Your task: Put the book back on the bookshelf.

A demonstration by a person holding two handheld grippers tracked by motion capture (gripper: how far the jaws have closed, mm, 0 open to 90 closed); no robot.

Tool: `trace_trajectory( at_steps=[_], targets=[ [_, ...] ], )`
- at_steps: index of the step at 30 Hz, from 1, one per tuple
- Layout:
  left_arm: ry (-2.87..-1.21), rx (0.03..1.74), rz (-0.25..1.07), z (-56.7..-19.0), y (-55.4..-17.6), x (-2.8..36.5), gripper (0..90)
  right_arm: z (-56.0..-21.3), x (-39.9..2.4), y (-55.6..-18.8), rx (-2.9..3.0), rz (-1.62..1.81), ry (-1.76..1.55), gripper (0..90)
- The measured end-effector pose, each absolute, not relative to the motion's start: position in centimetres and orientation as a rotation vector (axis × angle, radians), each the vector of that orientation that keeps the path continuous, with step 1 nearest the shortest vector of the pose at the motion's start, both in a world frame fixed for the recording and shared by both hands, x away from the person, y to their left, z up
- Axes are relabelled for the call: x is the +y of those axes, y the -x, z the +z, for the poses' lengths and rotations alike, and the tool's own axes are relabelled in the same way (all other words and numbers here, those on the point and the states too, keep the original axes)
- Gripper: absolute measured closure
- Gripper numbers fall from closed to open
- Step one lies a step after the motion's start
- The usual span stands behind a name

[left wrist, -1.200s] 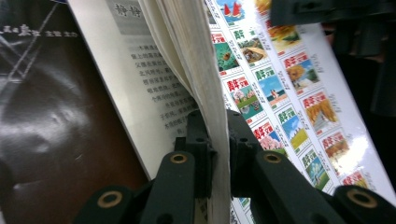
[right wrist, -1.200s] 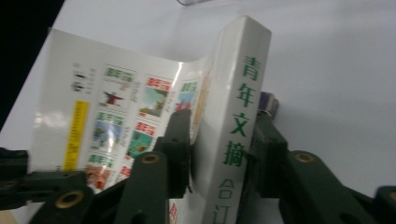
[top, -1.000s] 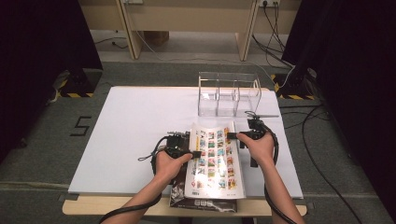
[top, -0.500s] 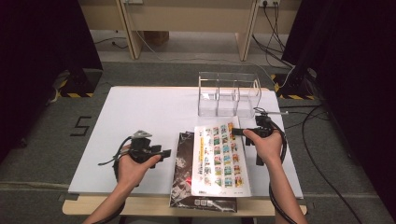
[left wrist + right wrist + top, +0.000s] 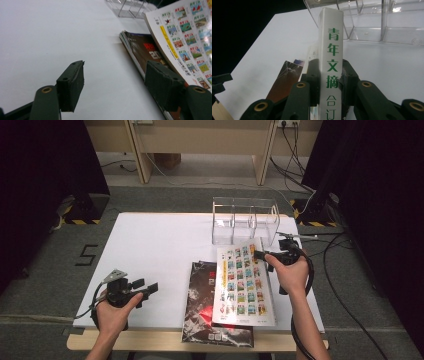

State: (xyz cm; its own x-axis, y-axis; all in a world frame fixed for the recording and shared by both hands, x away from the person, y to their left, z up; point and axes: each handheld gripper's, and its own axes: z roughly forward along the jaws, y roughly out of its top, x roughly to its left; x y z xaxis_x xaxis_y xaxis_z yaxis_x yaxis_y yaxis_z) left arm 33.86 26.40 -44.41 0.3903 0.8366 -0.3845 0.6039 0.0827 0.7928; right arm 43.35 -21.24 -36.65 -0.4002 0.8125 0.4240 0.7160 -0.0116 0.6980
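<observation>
A white book point(image 5: 244, 282) with rows of small colour pictures on its cover tilts up over a dark magazine point(image 5: 202, 295) lying at the table's front. My right gripper point(image 5: 260, 255) is shut on the book's far end; its jaws have just closed a little more on it. In the right gripper view point(image 5: 331, 77) the pads clamp the white spine point(image 5: 332, 37) with green characters. My left gripper point(image 5: 150, 289) hovers at the front left, apart from both. Its jaws point(image 5: 116, 75) have just been opening and stand wide with nothing between them.
A clear acrylic organizer point(image 5: 245, 220) with upright dividers stands at the back right of the white table point(image 5: 150, 240), just beyond the book. The organizer point(image 5: 382, 22) is close ahead in the right gripper view. Cables run over the floor at the right.
My left gripper has let go of the book's left edge, opened and moved left toward the front corner. My right gripper has lifted the book's far end, uncovering the dark magazine.
</observation>
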Motion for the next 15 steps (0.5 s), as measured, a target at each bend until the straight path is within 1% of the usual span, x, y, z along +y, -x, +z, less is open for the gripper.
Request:
trace_trajectory(
  at_steps=[3,11,15],
  targets=[
    [-1.555,1.317,0.272,-45.2,-33.5,27.1,31.0,-36.2,-21.2,-43.2,2.119,1.382,-1.632,73.6],
    [-1.577,1.313,0.309,-45.7,-33.1,27.1,33.8,-34.6,-21.5,-42.7,2.044,1.403,-1.591,73.6],
    [-1.587,1.34,0.31,-46.2,-32.9,27.0,36.1,-34.0,-21.8,-42.5,2.009,1.414,-1.576,73.6]
  ],
)
